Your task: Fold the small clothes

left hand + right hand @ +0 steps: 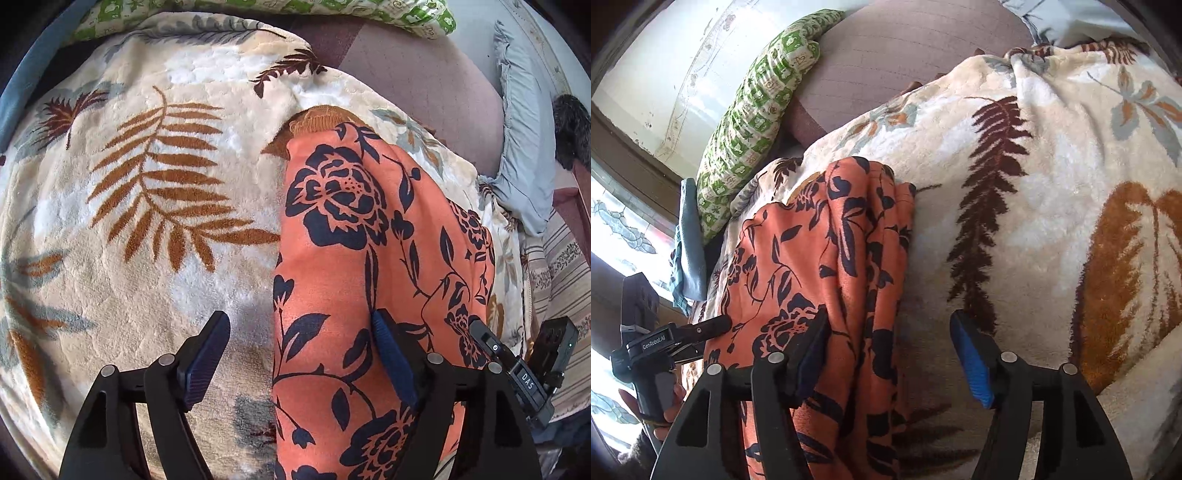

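Both grippers, left (301, 360) and right (890, 354), gape released; garment (365, 266) edge runs toward twelve, apparently folded; bare blanket (129, 184) at nine.

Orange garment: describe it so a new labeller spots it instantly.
Start at the cream plush blanket with fern-leaf prints that covers the bed. On it lies the orange garment, a long folded strip. It is the only salmon-orange cloth, printed with dark navy roses and vines, unlike the green-checked pillow behind.
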`<state>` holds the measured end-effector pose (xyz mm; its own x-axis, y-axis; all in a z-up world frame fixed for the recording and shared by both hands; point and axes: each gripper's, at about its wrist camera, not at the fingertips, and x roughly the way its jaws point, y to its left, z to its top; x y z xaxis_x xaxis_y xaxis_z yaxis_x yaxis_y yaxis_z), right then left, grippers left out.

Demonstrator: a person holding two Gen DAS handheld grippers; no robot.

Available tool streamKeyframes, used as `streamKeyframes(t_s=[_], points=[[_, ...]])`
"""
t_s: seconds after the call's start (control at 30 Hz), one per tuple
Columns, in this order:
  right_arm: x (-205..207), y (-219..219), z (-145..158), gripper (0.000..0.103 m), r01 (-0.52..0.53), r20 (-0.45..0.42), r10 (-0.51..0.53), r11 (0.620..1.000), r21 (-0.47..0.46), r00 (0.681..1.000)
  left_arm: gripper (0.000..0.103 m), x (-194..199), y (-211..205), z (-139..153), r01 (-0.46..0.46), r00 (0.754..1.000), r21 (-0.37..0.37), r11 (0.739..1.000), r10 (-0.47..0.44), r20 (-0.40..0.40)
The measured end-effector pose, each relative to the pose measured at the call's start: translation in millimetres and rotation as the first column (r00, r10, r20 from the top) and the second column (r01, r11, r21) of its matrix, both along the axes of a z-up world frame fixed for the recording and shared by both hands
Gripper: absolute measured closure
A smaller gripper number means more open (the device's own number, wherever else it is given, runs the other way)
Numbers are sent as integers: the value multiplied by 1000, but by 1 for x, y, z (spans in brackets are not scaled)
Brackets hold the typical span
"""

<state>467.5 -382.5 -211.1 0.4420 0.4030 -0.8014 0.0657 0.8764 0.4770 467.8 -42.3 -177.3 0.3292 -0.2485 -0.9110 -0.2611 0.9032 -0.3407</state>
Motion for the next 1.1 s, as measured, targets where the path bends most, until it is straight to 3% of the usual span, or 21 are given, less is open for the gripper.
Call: streamKeyframes(t_s=[0.1,0.23,0.47,0.67,0.8,0.97,1.1], points=[[0,3,1,34,-1,10,1,1000,-15,1000,12,1,5,-9,-30,999,-25,999,30,-16],[-2,7,14,32,3,-12,-4,999,-53,1000,15,-1,11,-8,-67,997,-77,995,65,-37],[-30,16,55,30,-35,-11,33,979,-199,999,16,-28,-9,28,-41,999,-26,999,41,16],[-70,26,73,17,-44,-62,23,930,-365,998,16,-64,-42,62,6,998,86,996,-11,62],[-97,31,81,16,-38,-97,0,917,-397,995,16,-101,-56,81,28,996,197,980,-45,83],[-136,49,103,16,-47,-50,29,914,-404,998,16,-156,-76,107,5,982,355,935,-72,177],[-160,78,120,2,-108,-25,112,846,-522,993,15,-197,-92,116,-13,969,464,886,-103,225]])
